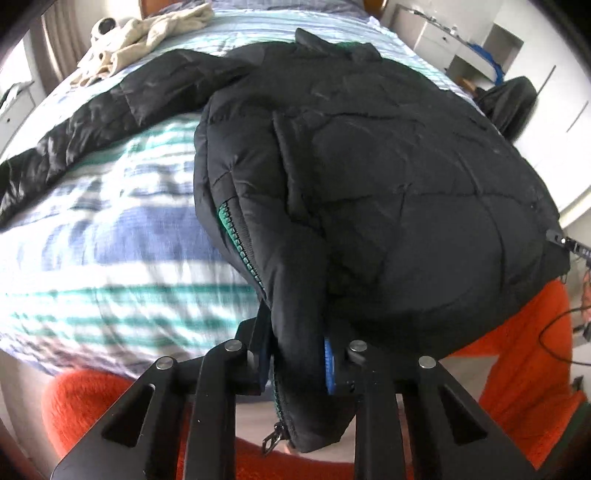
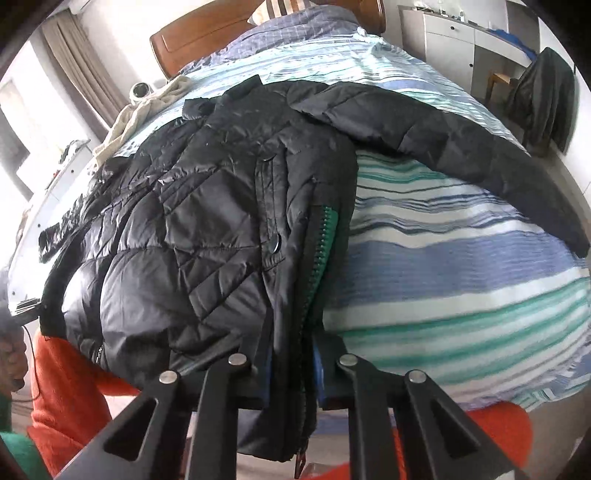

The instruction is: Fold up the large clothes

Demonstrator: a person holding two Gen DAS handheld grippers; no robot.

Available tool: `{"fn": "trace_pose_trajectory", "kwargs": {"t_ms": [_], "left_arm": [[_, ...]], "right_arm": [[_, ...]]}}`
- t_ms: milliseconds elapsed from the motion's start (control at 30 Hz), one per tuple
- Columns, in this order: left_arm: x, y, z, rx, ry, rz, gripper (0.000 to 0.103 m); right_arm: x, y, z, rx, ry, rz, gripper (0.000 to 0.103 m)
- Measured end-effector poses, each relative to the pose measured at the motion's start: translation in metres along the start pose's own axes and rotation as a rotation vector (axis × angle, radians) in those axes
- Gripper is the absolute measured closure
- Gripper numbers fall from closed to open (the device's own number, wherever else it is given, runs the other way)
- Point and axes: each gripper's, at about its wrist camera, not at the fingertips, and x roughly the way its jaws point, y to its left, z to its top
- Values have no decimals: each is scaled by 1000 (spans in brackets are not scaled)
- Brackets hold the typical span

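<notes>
Gripping one black jacket: two hand-held grippers, left and right.

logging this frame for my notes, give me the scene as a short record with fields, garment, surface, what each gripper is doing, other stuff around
garment: black puffer jacket with green zipper, lying on the bed, hem hanging over the near edge
surface: striped bedspread, blue, green and white
left gripper: shut on the jacket's hem by the zipper edge
right gripper: shut on the hem at the zipper
sleeve: one sleeve stretched out over the bedspread
other items: beige garment near the head of the bed; wooden headboard
</notes>
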Motion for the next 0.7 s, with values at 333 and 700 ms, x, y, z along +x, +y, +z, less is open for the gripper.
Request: {"fn": "trace_pose_trajectory", "kwargs": {"t_ms": [333,700], "left_arm": [[-45,-2,30,-70,-230,113,13],[-79,-12,62,-155,-468,114,4]], "right_arm": [[-17,5,1,6,-97,-42,51],[-50,7,19,17,-294,-93,43]]}}
